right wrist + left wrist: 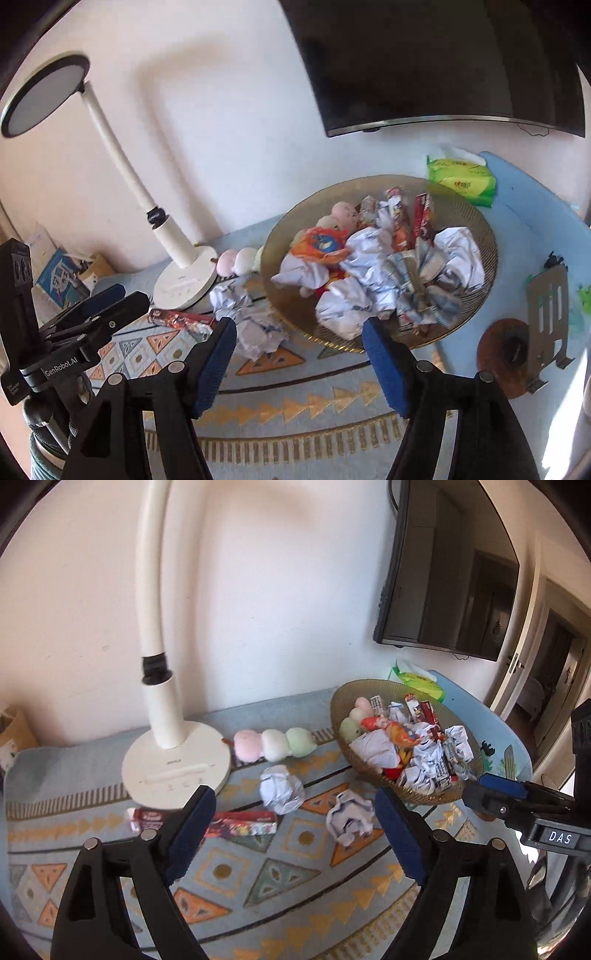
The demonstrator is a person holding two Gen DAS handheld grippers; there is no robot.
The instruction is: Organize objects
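A: Clutter status: the bowl (476, 221) at the right of the tabletop (295, 878) is already heaped with crumpled paper, snack wrappers and a plush skewer (334, 218). Judging by that, most of the sorting looks done.

B: What's left out?

A: Two paper balls (282, 789) (351, 821), a red wrapper (242, 823) and a second plush skewer (275, 744), all on the patterned mat just left of the bowl, near the lamp base (177, 771).

B: Grippers?

A: Left gripper (295, 834) has jaws wide apart, nothing between. Right gripper (299, 354) is also apart and empty, hovering at the bowl's near rim.

B: View differences?

A: Left wrist shows the loose items clearly plus a doorway. Right wrist shows the lamp head (42, 94), the full bowl interior, a green tissue pack (461, 179) and a metal stand (546, 321) on a round coaster.
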